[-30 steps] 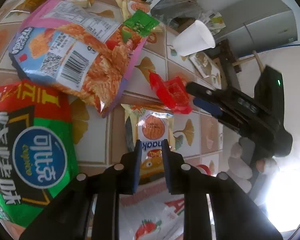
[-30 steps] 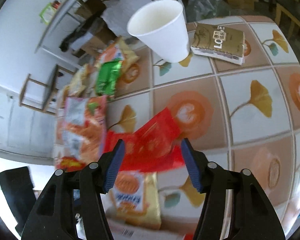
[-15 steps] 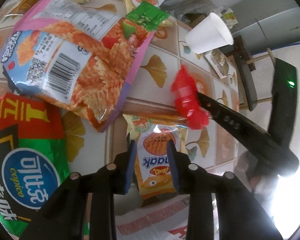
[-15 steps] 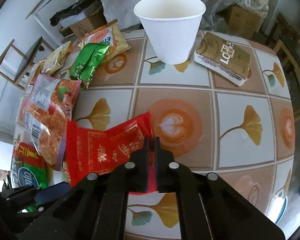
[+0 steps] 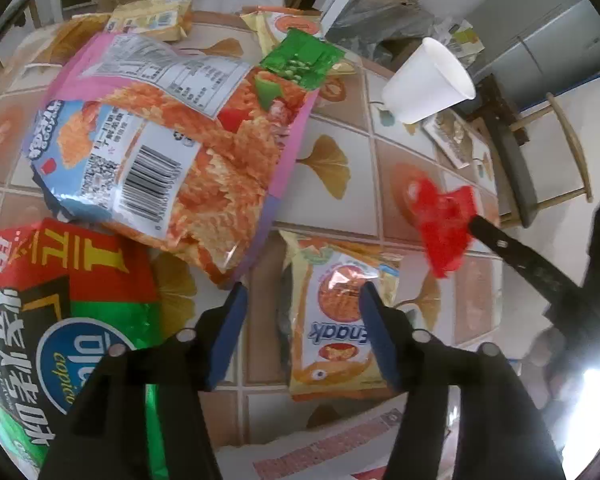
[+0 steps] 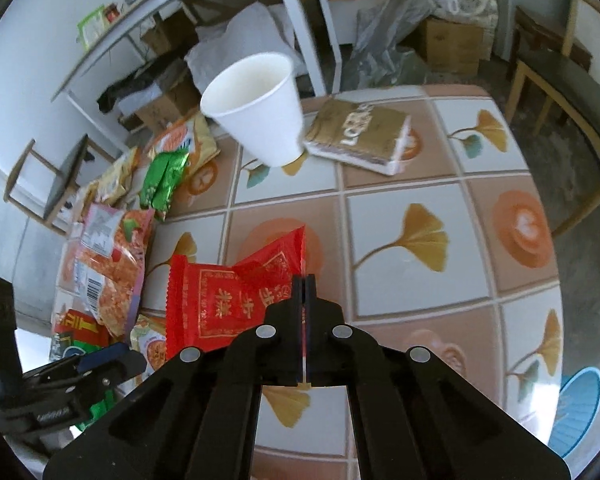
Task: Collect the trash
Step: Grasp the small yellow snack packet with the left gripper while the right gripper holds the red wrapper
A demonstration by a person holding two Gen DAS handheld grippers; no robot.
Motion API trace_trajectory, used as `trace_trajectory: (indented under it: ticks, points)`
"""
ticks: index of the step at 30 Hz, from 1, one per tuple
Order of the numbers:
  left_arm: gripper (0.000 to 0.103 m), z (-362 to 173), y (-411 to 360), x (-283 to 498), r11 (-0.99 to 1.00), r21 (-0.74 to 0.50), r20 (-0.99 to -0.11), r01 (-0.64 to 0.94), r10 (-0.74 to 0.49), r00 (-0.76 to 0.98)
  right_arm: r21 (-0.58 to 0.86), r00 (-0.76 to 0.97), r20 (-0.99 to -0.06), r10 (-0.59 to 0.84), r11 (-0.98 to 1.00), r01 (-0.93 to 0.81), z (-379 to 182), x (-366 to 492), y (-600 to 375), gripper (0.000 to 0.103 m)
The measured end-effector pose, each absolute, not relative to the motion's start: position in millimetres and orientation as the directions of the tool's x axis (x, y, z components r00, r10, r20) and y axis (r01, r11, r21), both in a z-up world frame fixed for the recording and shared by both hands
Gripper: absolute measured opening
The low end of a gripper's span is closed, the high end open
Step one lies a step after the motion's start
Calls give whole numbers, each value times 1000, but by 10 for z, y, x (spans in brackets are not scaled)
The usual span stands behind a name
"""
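1. Partly hidden: lower edge of the red wrapper (image 6: 228,300) behind the right gripper (image 6: 304,280); blurred and creased in the left wrist view, print unreadable there.
2. Cut off at the frame's edge: green and red chip bag (image 5: 48,344); half covered by the pink snack bag (image 5: 172,152) lying over its top.
3. Hard to make out: person's hand (image 5: 556,356) on the right gripper's handle, washed out by glare.
4. Clenched tight on the red wrapper's right edge, right gripper, holding it clear of the tiled table (image 6: 400,208); wrapper's long axis running roughly left to right in the right wrist view, free end toward the left, upper corner pointing up toward the white paper cup (image 6: 260,108).
5. Released and spread, left gripper (image 5: 300,300), jaws just widened, hovering over the orange snack packet (image 5: 336,320); packet seen between the blue pads (image 5: 228,332), not pressed by them, lying flat with its long axis running away from the camera.
6. Glossy crinkled foil on the red wrapper, gold print, serrated ends.
7. Smooth tapered paper on the cup, standing upright just beside a flat gold-brown packet (image 6: 360,136).
8. Shiny film on a small green packet (image 5: 300,60), resting against the pink bag's far corner.
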State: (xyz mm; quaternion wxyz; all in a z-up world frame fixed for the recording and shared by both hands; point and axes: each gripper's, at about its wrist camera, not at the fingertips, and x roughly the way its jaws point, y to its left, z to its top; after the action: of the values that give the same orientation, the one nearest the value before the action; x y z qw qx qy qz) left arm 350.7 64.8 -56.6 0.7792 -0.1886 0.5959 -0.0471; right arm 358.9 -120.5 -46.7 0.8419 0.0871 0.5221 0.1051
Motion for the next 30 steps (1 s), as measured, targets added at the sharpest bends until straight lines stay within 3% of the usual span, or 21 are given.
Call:
trace_trajectory:
  ticks: [8, 13, 16, 30]
  points:
    - [59, -631, 475, 3617, 957, -277, -930, -89, -244, 274, 295, 458, -839, 293, 953, -69, -424, 3486, -1298, 0]
    - [15, -646, 344, 3606, 982, -189, -942, -9, -179, 285, 307, 472, -831, 296, 950, -56, -398, 3409, -1419, 0]
    - [1, -669, 324, 3604, 980, -201, -940, 6, -195, 280, 309, 478, -828, 293, 950, -47, -385, 3369, -1477, 0]
    - [0, -110, 379, 3366, 952, -298, -841, 68, -296, 454, 333, 527, -802, 282, 943, 2, -144, 3180, -1723, 0]
